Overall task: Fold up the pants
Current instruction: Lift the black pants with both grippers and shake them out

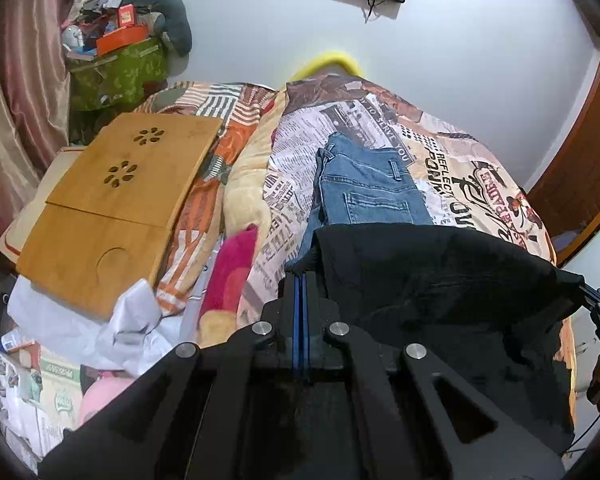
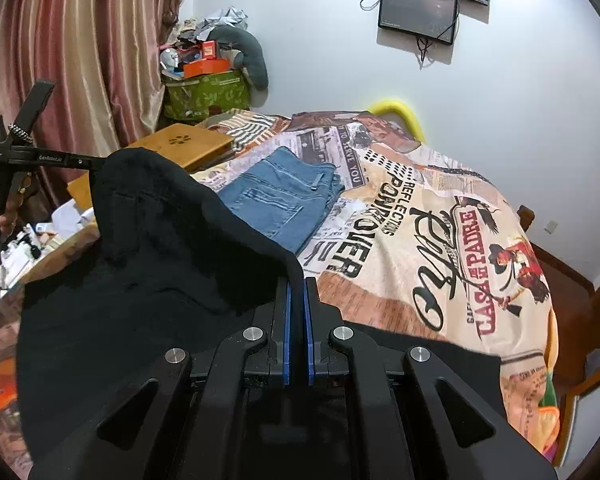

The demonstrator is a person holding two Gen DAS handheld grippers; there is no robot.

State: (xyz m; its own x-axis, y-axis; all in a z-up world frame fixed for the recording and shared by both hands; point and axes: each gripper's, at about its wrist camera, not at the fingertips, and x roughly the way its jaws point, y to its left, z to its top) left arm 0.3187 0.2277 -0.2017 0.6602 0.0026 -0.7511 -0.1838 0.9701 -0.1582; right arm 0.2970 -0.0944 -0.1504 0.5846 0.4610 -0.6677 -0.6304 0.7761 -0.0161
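**Both grippers clamp the black pants above the bed**

In the left wrist view the left gripper (image 1: 301, 280) sits low in the centre of the frame, its blue-edged jaws pressed together on one corner of the black pants (image 1: 432, 280). The cloth stretches from there across the lower right of the frame to the right gripper (image 1: 598, 300), seen only as a dark tip at the right edge.

In the right wrist view the right gripper (image 2: 299, 280) is at lower centre, jaws closed on the other corner of the pants (image 2: 148, 248), with only a thin strip of black cloth between the blue pads. The fabric rises in a hump toward the left of the frame, where the left gripper (image 2: 96, 162) pinches it; a hand (image 2: 10, 210) holds that tool at the left edge. The rest of the pants hangs down over the lower left and passes under the gripper body.

Beyond the pants, folded jeans (image 1: 368, 184) lie flat on the bedspread (image 1: 480, 176), mid-frame in both views, apart from the black cloth. A wooden board (image 1: 116, 200) rests on the bed at the left of the left wrist view, above crumpled white cloth (image 1: 100, 320). A curtain (image 2: 72, 52) fills the upper left of the right wrist view, and two screens (image 2: 418, 12) hang on the wall (image 2: 320, 60) at the top
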